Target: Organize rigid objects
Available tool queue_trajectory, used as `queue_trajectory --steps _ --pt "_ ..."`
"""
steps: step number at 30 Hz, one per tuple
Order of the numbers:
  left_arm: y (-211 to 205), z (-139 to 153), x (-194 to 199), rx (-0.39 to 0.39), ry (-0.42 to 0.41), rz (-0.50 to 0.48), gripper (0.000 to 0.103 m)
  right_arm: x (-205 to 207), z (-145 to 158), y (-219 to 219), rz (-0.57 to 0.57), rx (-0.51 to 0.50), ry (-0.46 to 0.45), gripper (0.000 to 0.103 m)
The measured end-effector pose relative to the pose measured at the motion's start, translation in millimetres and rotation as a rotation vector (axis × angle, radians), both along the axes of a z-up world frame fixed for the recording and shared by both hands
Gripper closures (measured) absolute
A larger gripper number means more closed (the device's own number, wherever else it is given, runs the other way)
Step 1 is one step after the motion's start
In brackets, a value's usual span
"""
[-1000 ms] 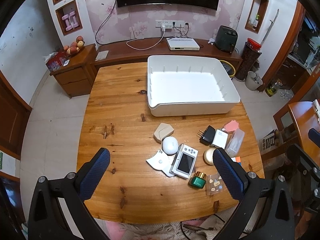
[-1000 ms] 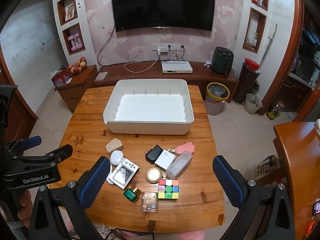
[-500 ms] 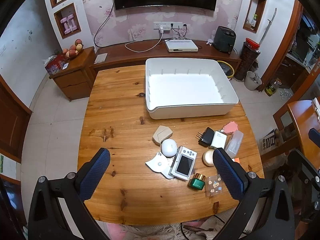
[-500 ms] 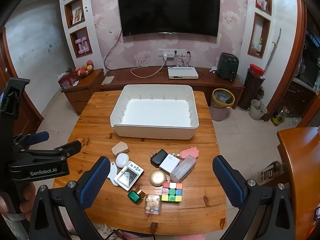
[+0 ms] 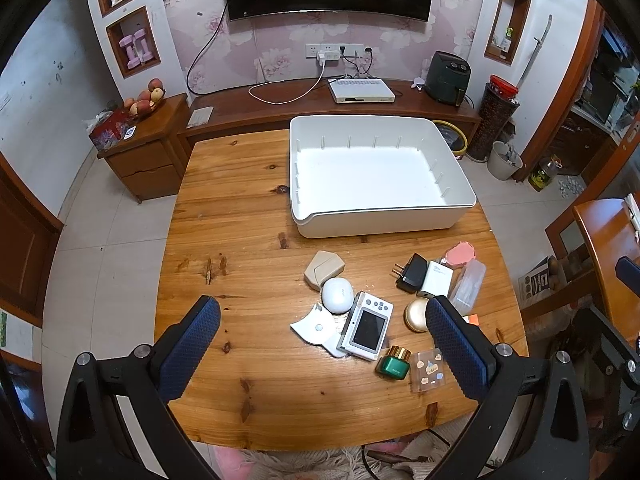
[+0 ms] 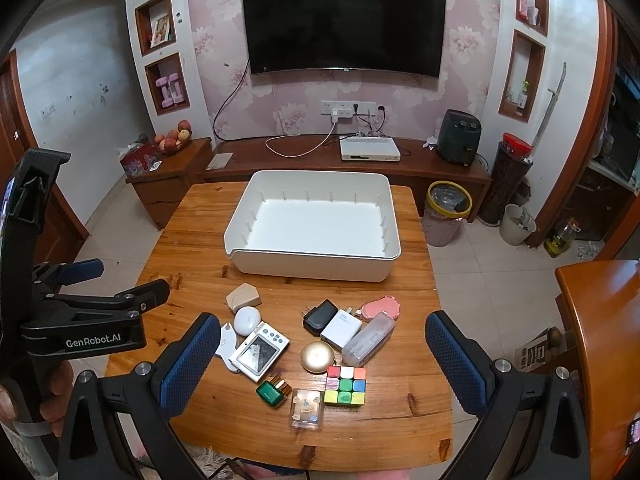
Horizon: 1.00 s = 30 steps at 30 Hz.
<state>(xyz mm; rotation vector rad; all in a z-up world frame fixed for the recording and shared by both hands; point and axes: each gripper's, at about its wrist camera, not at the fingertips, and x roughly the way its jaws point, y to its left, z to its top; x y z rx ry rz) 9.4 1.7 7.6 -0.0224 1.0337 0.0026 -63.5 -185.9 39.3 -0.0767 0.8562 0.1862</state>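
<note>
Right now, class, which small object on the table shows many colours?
The puzzle cube, near the table's front edge: its face is a grid of coloured squares; the others are plain.

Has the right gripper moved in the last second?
Yes. The right gripper has pulled up and back: in its view the TV and white bin sit lower than before.

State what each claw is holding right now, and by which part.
Nothing is held. The left claw and the right claw are both open above the wooden table, touching none of the objects.
</note>
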Motion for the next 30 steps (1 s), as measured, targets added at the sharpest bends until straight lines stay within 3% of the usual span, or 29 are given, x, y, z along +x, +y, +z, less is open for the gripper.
queue_trajectory --steps 30 --pt "-5.3 0.2 -1.7 0.001 0.003 -0.007 0.001 2.2 2.2 1.1 0.005 -0.008 0.004 0.001"
